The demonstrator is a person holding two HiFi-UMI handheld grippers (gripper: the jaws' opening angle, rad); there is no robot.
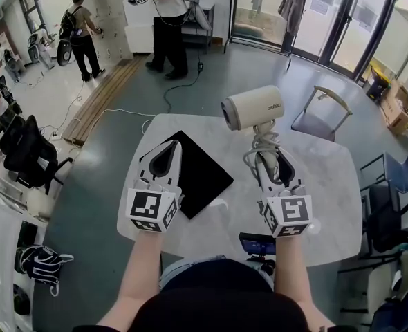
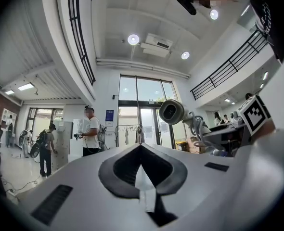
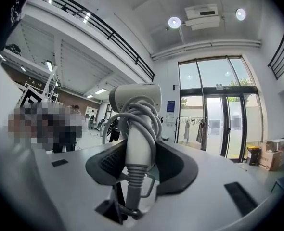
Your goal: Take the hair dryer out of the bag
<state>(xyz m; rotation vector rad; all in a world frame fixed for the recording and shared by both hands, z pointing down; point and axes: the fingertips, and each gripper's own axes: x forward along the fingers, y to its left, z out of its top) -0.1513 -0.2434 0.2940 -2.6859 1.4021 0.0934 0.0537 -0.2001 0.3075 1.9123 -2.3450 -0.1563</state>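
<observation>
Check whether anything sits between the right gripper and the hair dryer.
Nothing visible: the right gripper is clamped on the handle of the hair dryer, cord coiled round it. The black bag lies flat on the table by the left gripper.

The cream hair dryer [image 1: 254, 108], cord coiled round its handle, stands upright in the right tool [image 1: 272, 163]; the flat black bag [image 1: 198, 178] lies on the tabletop [image 1: 328, 185].
</observation>
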